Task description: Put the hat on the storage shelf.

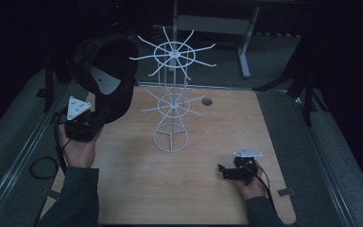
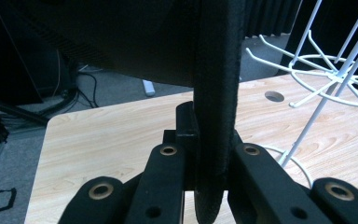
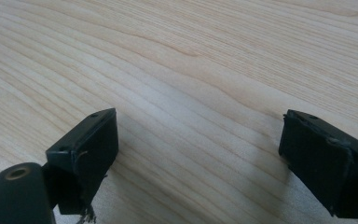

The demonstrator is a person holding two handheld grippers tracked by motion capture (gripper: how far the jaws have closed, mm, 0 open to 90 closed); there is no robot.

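Left gripper pinches black cap by its brim beside white rack; right gripper jaws spread over table.

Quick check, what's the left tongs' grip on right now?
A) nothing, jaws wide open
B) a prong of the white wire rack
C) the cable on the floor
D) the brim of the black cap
D: in the left gripper view the left tongs pinch the black cap's brim edge-on, and the high view shows the cap held up beside the white wire rack, apart from it.
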